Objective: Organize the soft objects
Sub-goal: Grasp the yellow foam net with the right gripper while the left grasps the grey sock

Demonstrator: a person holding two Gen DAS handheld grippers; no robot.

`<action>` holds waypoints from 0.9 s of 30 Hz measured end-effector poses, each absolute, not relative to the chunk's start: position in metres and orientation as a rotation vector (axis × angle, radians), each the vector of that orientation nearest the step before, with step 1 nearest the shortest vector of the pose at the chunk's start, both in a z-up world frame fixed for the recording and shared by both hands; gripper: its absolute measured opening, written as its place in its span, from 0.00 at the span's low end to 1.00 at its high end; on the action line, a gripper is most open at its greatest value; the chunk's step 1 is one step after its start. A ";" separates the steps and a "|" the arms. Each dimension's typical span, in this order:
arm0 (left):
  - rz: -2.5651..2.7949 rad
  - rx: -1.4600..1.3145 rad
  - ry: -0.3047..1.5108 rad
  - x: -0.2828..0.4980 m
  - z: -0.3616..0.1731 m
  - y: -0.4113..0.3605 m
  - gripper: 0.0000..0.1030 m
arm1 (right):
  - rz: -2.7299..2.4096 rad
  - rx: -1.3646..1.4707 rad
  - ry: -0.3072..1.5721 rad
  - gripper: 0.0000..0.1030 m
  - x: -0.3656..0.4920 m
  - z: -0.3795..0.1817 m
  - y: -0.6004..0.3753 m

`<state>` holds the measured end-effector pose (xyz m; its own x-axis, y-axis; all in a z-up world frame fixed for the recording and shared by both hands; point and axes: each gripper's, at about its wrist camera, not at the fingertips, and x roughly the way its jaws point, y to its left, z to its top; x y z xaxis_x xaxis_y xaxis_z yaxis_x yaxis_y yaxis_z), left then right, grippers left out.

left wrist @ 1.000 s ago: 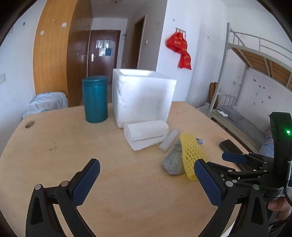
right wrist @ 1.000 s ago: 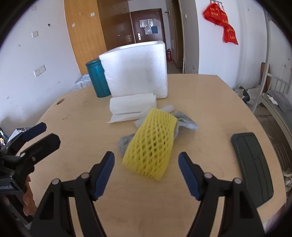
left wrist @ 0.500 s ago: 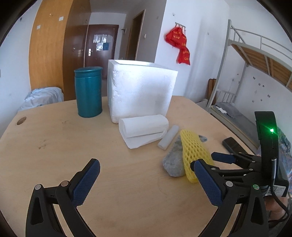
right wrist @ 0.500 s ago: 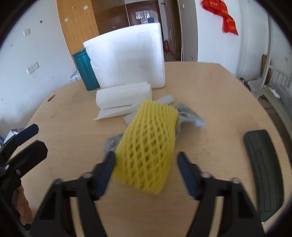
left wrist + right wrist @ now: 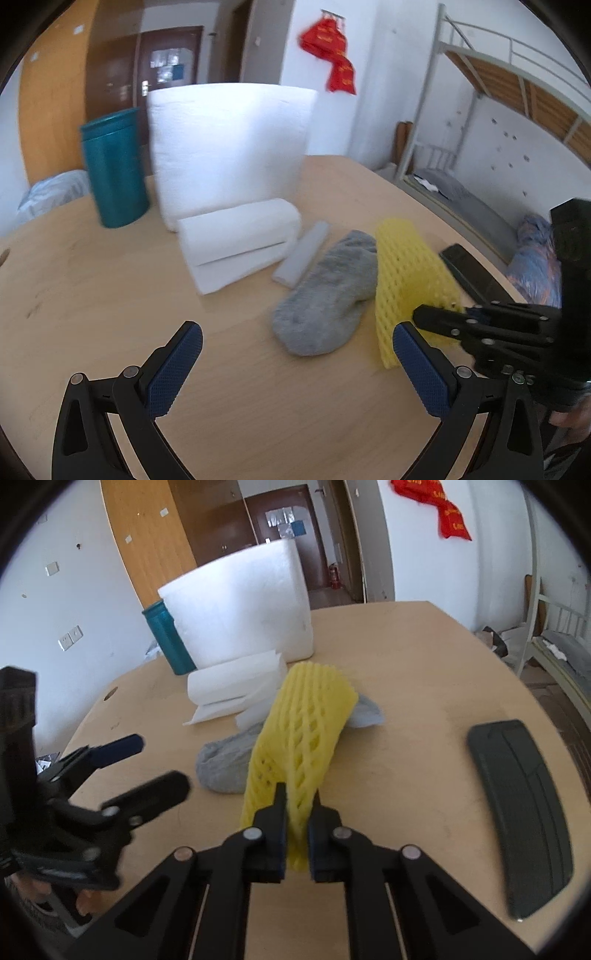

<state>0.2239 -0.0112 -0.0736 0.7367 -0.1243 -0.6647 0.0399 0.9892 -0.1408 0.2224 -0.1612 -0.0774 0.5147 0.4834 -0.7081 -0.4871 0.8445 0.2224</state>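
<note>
Two grippers over a round wooden table (image 5: 92, 295). Right gripper (image 5: 297, 812) just closed, jaws now pinched on the near end of the yellow foam net sleeve (image 5: 299, 734), mesh squashed flat between the pads. Left gripper (image 5: 295, 354) wide open, nothing between its blue pads (image 5: 173, 365), just left of the sleeve and near the grey sock (image 5: 328, 291). Sleeve lying over the sock, far end toward the white foam box (image 5: 229, 147). Folded white foam sheet (image 5: 240, 240) in front of that box, touching or nearly touching it. Small grey foam strip (image 5: 303, 254) between the sheet and the sock. Teal canister (image 5: 114, 170) upright just left of the box. Dark flat case (image 5: 521, 812) well right of the sleeve.
</note>
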 end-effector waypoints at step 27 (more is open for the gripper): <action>-0.094 -0.024 0.894 0.282 -0.108 -0.045 0.72 | 0.562 0.062 0.819 0.11 0.226 -0.071 -0.188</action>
